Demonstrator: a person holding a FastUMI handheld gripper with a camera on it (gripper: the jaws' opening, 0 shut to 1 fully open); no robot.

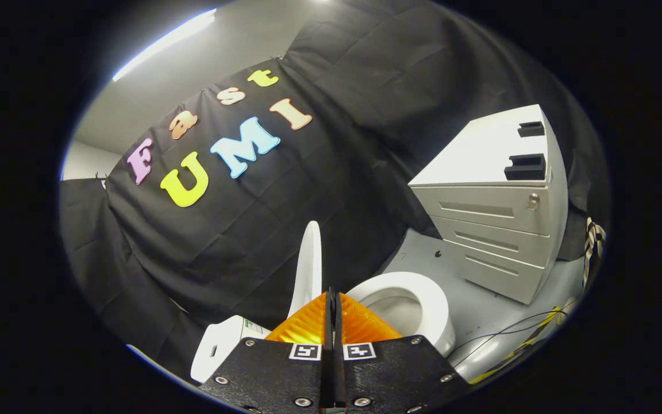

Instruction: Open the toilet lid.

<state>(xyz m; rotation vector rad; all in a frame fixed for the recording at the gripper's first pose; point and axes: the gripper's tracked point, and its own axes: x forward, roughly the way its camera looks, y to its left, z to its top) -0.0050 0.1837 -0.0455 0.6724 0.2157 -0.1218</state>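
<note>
We see our gripper (333, 299) with its 2 fingers pressed together, empty, just before the raised white plastic toilet lid (308, 264) and open white ceramic bowl (423, 293).

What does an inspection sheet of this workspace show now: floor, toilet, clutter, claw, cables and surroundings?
Surface: grey floor, bare beside the toilet.
Job's things: toilet lid stands raised, just ahead of the fingers; seat and bowl exposed.
Clutter: nothing seen.
Claw: claw has its fingers together, nothing between them.
Cables: thin cables on the floor beyond the bowl.
Surroundings: drawer cabinet beyond the toilet; black cloth wall behind.
</note>
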